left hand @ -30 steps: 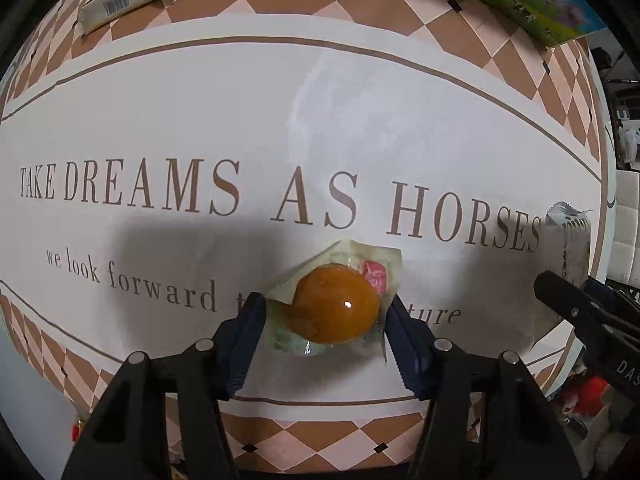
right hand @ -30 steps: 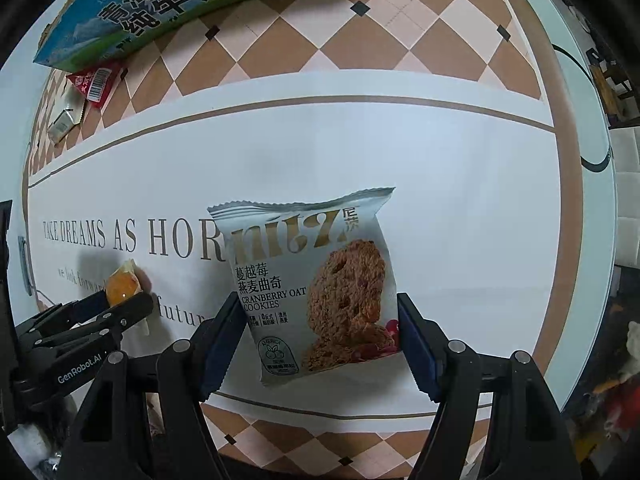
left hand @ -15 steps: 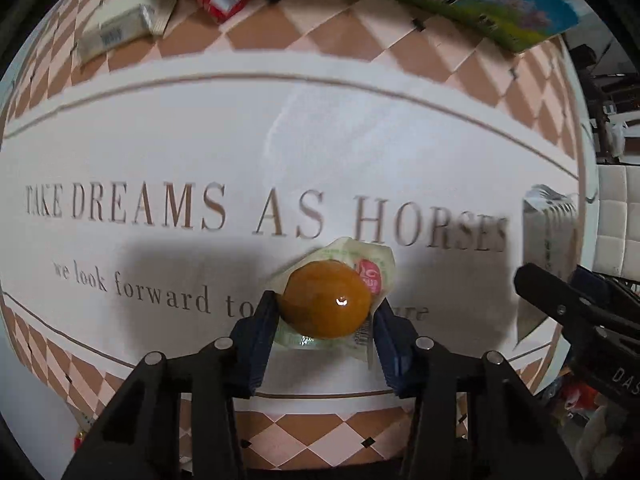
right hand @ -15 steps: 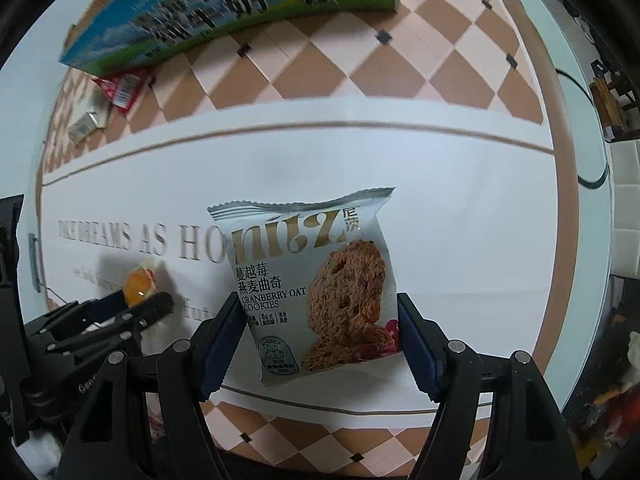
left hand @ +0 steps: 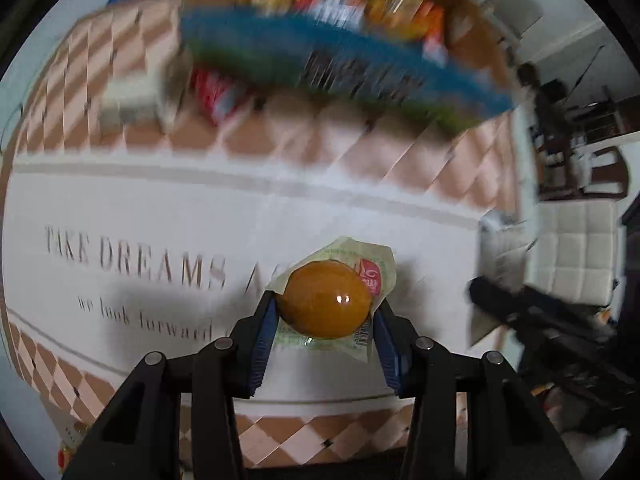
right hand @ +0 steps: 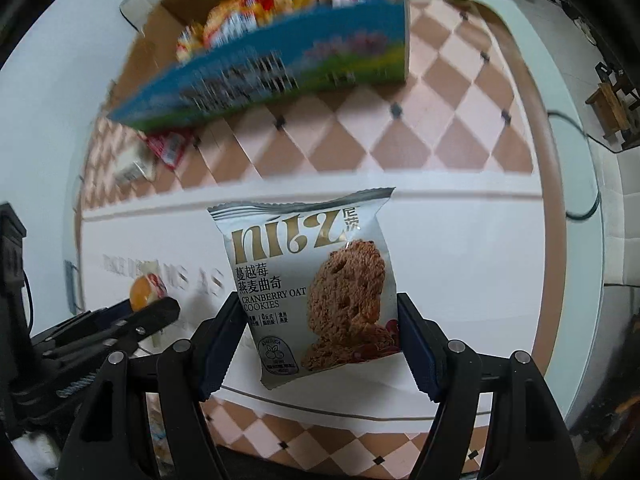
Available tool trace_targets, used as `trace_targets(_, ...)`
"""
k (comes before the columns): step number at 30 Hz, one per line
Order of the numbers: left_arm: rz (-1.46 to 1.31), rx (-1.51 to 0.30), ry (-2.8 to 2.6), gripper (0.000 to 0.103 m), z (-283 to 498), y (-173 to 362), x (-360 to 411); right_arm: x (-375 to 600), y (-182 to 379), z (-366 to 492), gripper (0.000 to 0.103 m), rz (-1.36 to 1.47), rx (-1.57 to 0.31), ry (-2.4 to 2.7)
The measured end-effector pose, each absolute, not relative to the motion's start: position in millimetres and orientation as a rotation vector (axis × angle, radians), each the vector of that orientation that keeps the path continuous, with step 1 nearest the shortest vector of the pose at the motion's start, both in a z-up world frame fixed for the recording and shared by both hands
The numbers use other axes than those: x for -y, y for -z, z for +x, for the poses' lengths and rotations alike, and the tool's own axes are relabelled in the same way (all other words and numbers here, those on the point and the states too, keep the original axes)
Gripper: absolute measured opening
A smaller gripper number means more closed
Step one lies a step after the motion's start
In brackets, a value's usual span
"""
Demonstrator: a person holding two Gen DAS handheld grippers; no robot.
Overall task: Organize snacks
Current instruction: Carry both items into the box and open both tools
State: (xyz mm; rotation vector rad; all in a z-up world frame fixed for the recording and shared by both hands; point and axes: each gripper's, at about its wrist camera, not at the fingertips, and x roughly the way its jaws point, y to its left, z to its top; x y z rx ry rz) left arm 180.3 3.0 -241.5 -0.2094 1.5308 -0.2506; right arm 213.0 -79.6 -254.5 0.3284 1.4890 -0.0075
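My left gripper (left hand: 324,316) is shut on a round orange snack in a clear wrapper (left hand: 324,300) and holds it above the tablecloth. My right gripper (right hand: 316,320) is shut on a silver cranberry oat cookie packet (right hand: 312,288), also lifted. The left gripper with the orange snack (right hand: 141,292) shows at the left of the right wrist view. The right gripper (left hand: 540,320) shows at the right of the left wrist view. A blue-sided cardboard box (right hand: 280,64) holding several snack packs stands at the far side of the table; it is blurred in the left wrist view (left hand: 340,68).
A red packet (right hand: 168,148) and a white packet (right hand: 132,168) lie in front of the box's left end. The tablecloth (right hand: 480,260) is white with printed words and a checked border. A white padded chair (left hand: 572,252) stands beyond the table's right edge.
Both grippers have lifted and tilted up with their snacks, bringing the box and its contents into view. The left gripper closed tighter on the orange snack.
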Motion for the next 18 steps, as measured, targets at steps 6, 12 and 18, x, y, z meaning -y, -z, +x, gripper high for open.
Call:
trace_targets(6, -0.214, -1.396, 0.319, 0.043, 250.8, 179.8, 12.3, 89.5, 197.4, 266.9, 0.076, 0.368, -1.346, -0.007)
trace_targets(12, -0.180, -1.370, 0.317, 0.043, 329.1, 171.2, 34.9, 97.9, 177.8, 326.1, 0.076, 0.365, -1.271, 0.020)
trace_targets(18, -0.147, -1.454, 0.298, 0.043, 384.0, 196.7, 42.5, 104.6, 195.5, 383.6, 0.076, 0.367, -1.288, 0.040)
